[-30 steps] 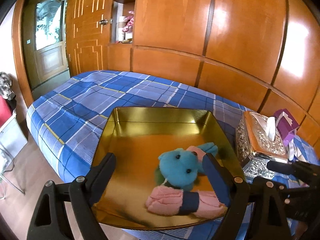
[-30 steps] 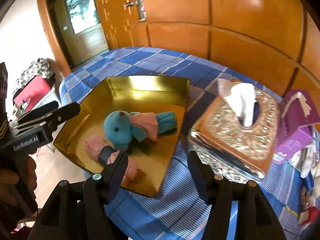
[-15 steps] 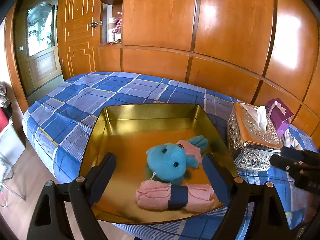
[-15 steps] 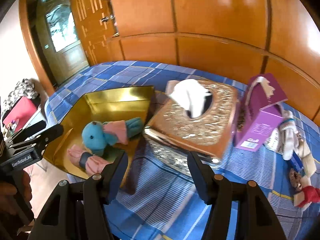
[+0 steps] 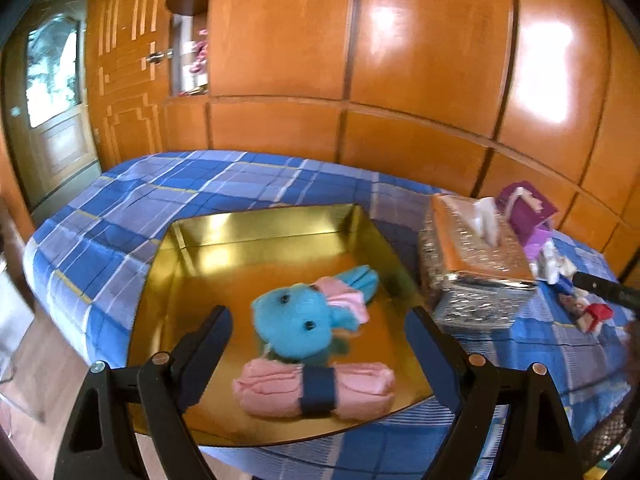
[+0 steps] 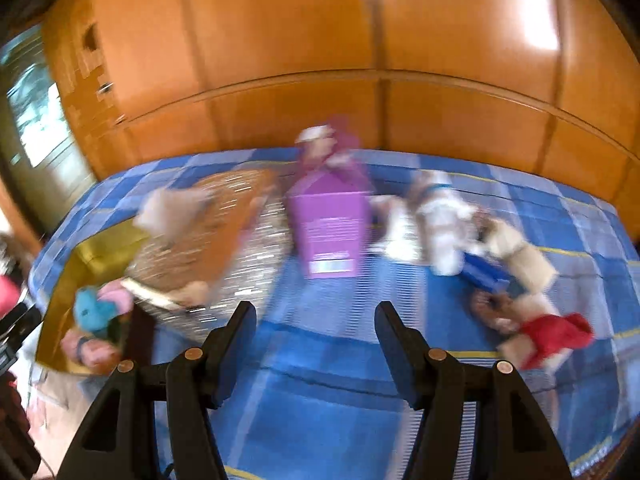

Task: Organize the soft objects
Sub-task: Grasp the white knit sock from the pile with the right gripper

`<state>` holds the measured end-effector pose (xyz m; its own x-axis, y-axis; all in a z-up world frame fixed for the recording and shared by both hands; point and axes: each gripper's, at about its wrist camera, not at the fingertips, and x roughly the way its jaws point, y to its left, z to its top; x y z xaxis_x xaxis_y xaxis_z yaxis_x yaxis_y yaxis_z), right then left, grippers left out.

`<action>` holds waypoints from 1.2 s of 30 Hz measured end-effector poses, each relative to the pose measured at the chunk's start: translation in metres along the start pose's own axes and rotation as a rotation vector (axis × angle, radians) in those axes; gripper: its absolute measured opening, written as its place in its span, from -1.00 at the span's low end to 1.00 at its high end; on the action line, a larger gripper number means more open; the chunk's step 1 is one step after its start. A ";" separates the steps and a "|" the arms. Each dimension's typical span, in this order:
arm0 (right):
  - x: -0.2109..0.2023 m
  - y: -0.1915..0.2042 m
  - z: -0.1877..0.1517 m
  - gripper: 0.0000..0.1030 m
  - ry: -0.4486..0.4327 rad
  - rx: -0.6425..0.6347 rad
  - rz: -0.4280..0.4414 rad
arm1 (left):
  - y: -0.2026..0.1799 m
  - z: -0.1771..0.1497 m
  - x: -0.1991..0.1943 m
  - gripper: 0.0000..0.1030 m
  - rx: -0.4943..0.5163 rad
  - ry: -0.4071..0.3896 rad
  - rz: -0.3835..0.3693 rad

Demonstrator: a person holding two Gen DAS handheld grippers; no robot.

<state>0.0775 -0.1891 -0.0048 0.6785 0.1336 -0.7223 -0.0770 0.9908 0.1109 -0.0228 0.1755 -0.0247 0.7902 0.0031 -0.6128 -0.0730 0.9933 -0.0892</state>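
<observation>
The right gripper (image 6: 316, 340), jaws apart and empty, faces loose soft toys (image 6: 444, 220) on the bedspread; the left gripper (image 5: 320, 344), wide and empty, hovers over the gold tray (image 5: 260, 224). Settle over one toy, probably the blurred white one, before closing.

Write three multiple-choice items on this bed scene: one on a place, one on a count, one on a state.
1. Where does the blue plush toy lie?
A. in the gold tray
B. on the tissue box
C. on the floor

2. How many soft things are in the tray?
A. one
B. two
C. four

3. How are the right tongs?
A. shut on a toy
B. open, empty
C. out of view

Key: 1 A, it rests on the tray floor; 2 B, the plush and a pink rolled towel; 3 B, the fingers stand apart over bare blue bedspread.
</observation>
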 end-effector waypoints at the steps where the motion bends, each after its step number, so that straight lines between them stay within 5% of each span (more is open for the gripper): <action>1: -0.001 -0.009 0.001 0.21 -0.006 0.018 -0.018 | -0.004 0.001 -0.001 0.71 0.008 -0.002 -0.023; 6: -0.012 -0.081 0.012 0.21 -0.046 0.159 -0.171 | -0.040 0.013 -0.009 0.71 0.111 -0.027 -0.127; 11: -0.007 -0.126 0.021 0.21 -0.045 0.233 -0.203 | -0.077 0.020 -0.007 0.72 0.198 -0.023 -0.196; 27: 0.132 -0.097 0.080 0.19 0.140 0.077 -0.081 | -0.141 0.002 0.006 0.72 0.336 0.075 -0.351; 29: 0.145 -0.095 0.081 0.03 0.170 0.059 -0.065 | -0.145 0.002 0.008 0.72 0.347 0.082 -0.365; 31: 0.152 -0.094 0.083 -0.52 0.179 0.042 -0.066 | -0.150 0.001 0.010 0.72 0.354 0.093 -0.373; 36: 0.127 -0.109 0.082 -0.71 0.134 0.076 -0.070 | -0.162 0.002 0.014 0.72 0.371 0.114 -0.397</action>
<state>0.2318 -0.2821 -0.0532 0.5761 0.0711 -0.8143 0.0258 0.9941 0.1050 0.0017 0.0149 -0.0172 0.6410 -0.3718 -0.6715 0.4524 0.8897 -0.0607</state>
